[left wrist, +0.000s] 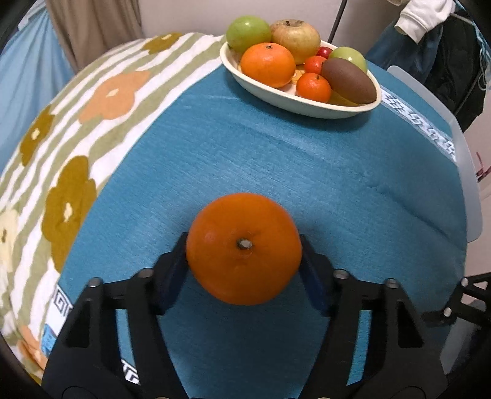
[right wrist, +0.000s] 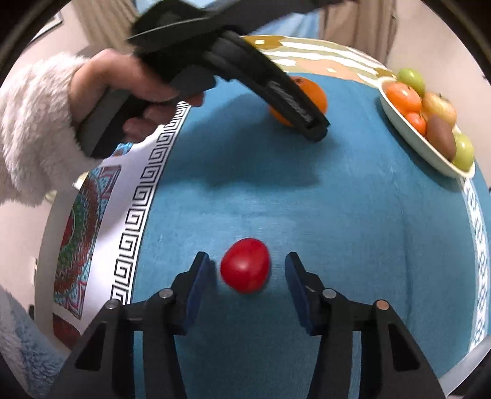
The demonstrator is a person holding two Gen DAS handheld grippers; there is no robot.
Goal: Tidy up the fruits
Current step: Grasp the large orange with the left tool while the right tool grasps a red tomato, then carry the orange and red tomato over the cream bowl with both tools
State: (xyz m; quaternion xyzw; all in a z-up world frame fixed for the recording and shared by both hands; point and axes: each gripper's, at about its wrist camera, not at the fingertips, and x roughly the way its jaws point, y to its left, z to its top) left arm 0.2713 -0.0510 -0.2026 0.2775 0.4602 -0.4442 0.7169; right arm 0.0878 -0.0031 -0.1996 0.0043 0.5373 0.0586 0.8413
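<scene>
The left gripper (left wrist: 244,261) grasps the orange (left wrist: 244,248) on the blue cloth (left wrist: 276,159) covering the desk, both fingers (left wrist: 172,273) pressed to its sides. The right gripper (right wrist: 247,276) is released: the red tomato (right wrist: 245,265) lies between its fingers, untouched. The bowl of fruit (left wrist: 294,104) stands at the far edge.

A home room — curtains (left wrist: 92,27), patterned tablecloth (left wrist: 276,159), hanging clothes (left wrist: 429,18)

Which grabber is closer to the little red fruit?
The right gripper: the red fruit sits between its open fingers. The left gripper is farther back on the blue cloth, around the orange.
</scene>
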